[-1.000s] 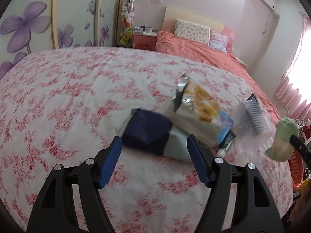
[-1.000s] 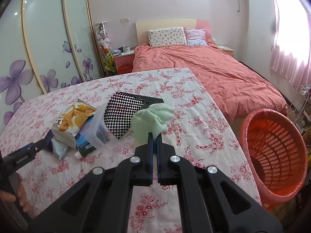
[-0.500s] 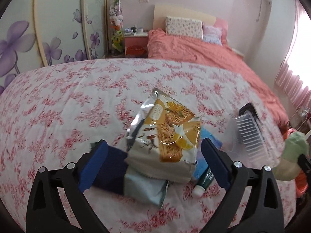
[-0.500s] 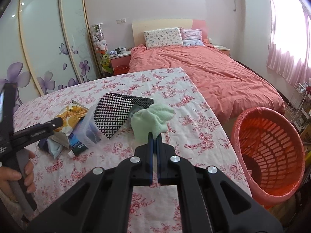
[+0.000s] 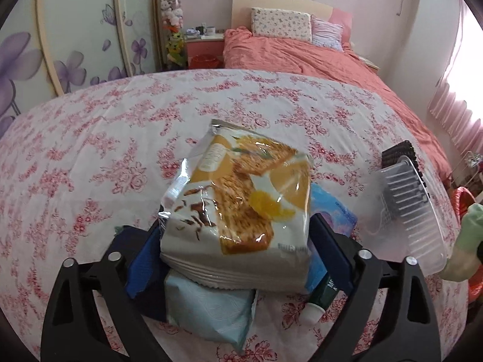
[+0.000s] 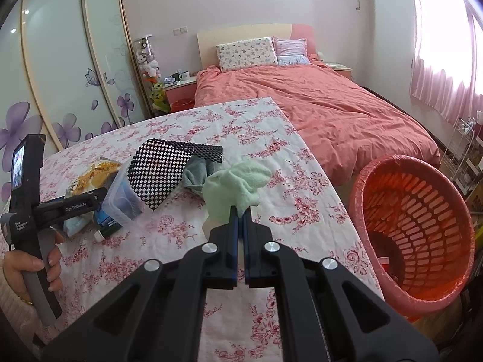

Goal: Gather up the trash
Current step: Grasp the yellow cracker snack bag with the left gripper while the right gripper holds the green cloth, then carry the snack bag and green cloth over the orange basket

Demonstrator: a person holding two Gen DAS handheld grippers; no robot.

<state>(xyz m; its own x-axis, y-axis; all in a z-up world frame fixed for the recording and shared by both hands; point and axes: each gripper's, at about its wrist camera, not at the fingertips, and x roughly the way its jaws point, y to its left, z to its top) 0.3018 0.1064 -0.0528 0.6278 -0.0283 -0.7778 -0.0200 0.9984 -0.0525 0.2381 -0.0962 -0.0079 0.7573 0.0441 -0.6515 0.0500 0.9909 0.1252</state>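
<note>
Left gripper (image 5: 238, 247) closing around snack bag (image 5: 238, 199) (pads not yet pressing) mid-tabletop (image 5: 90, 150); right gripper (image 6: 240, 212) clamped on green cloth (image 6: 235, 187) near bin (image 6: 413, 229).

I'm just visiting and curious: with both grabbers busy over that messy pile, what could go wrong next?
The left gripper is closing around the snack bag, which lies on a tissue pack and dark cloth; it may pinch those too. The slick bag could also slip out. The right gripper pinches only an edge of the green cloth, which might drop before reaching the red basket.
</note>
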